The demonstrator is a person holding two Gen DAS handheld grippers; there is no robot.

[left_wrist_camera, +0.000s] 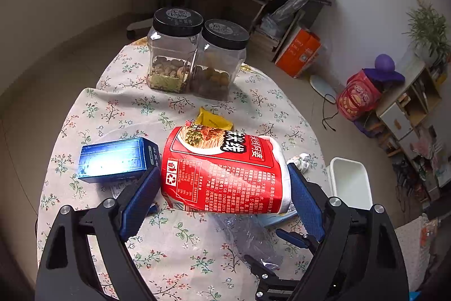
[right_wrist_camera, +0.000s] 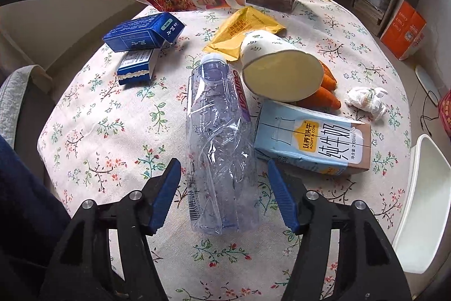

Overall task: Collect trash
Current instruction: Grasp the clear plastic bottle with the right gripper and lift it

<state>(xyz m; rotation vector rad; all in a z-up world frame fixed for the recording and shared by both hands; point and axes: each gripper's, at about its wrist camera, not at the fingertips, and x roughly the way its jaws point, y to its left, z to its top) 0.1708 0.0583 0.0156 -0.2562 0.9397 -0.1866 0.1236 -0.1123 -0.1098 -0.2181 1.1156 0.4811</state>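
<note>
In the left wrist view, a red noodle cup (left_wrist_camera: 225, 171) is being gripped on its side by the left gripper (left_wrist_camera: 222, 188), both blue pads being pressed against its wall, and it is being held above the floral tablecloth (left_wrist_camera: 112, 109). A blue box (left_wrist_camera: 115, 160) is lying just left of the cup. Two black-lidded jars (left_wrist_camera: 197, 58) are standing at the far edge, and a white bin (left_wrist_camera: 349, 182) is seen beside the table on the right.

In the right wrist view, a crushed clear bottle (right_wrist_camera: 220, 143) is lying lengthwise on the cloth, its lower end being straddled by the right gripper (right_wrist_camera: 224, 193). The jaws are parted, and the pads are not being pressed on the plastic. A milk carton (right_wrist_camera: 313, 143) is lying just right of the bottle. Crumpled white paper (right_wrist_camera: 366, 100) is resting further right.
</note>
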